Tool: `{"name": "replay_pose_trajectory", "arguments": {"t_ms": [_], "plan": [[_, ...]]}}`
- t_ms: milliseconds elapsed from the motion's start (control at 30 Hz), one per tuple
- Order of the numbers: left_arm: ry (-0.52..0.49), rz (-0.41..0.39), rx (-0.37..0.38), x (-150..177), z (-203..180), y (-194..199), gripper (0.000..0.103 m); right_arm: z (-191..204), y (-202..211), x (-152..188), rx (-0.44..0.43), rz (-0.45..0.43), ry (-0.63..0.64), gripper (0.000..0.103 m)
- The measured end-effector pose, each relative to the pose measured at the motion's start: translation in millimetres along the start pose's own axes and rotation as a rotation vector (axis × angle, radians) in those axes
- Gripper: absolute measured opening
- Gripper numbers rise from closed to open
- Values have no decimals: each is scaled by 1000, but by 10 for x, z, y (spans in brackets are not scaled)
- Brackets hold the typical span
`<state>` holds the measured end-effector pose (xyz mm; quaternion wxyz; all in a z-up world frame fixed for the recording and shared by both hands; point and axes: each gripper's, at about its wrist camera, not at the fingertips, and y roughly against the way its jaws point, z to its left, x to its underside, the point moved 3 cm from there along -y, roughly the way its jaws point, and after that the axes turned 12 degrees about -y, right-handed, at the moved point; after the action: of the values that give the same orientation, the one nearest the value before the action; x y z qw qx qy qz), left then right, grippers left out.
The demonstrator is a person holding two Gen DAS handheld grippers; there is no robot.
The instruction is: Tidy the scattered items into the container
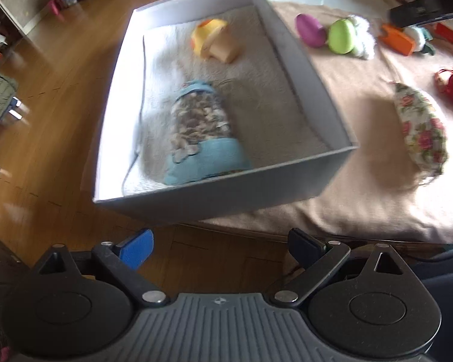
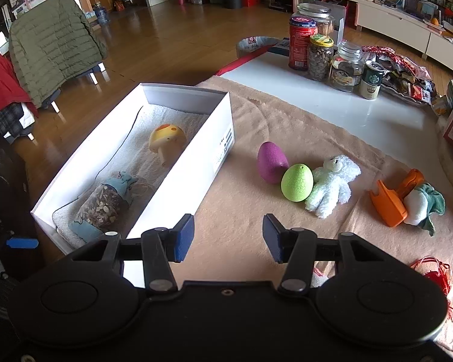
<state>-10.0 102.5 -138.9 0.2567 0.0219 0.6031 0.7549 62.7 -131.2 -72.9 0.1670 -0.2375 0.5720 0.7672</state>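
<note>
A white box [image 1: 323, 84] [image 2: 223, 120] lined with a towel stands at the table's left edge. In it lie a yellow mushroom toy [image 1: 210, 37] [image 2: 167, 141] and a blue-capped sachet of dried bits [image 1: 200, 126] [image 2: 101, 203]. On the beige cloth lie a purple egg [image 2: 271, 161] [image 1: 310, 29], a green egg [image 2: 297, 182] [image 1: 342, 35], a white plush bear [image 2: 332, 185], an orange clip [image 2: 389, 200], a plush radish [image 2: 422, 205], a floral pouch [image 1: 422, 129] and a red ornament [image 1: 451, 86]. My left gripper [image 1: 222, 250] is open and empty, before the box. My right gripper [image 2: 228, 238] is open and empty above the cloth.
Jars and cans [image 2: 326, 51] stand on the bare white tabletop [image 2: 287, 81] at the back. A red tassel [image 2: 435, 274] lies at the right. A green jacket [image 2: 51, 45] hangs over a chair on the wooden floor to the left.
</note>
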Motion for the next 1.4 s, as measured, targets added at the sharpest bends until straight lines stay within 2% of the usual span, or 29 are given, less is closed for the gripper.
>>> {"name": "replay_pose_trajectory", "arguments": {"t_ms": [133,267,433,700,800,867,967,1167,1400], "plan": [[3,34,-31,-61,164,-227,95,-31,-11,10,3,4,-13,51],[69,82,-3,-70,338,-456,93,-68,-44,18,7,10,-24,51],[-3,103,-31,-127,377,-549,93,-96,-106,31,8,22,-30,51],[0,93,-76,-399,548,-585,82,-130,-171,85,10,36,-44,51],[-33,93,-126,-497,536,-619,81,-181,-166,94,9,34,-62,51],[-62,82,-145,-495,464,-593,81,-235,-141,103,8,30,-76,51],[-95,65,-128,-408,286,-494,84,-362,-63,135,10,19,-102,51],[-101,4,-4,-342,-203,-139,84,-739,93,258,47,3,-179,56],[-107,-114,68,-768,-732,233,91,-1216,312,471,101,-11,-289,56]]}}
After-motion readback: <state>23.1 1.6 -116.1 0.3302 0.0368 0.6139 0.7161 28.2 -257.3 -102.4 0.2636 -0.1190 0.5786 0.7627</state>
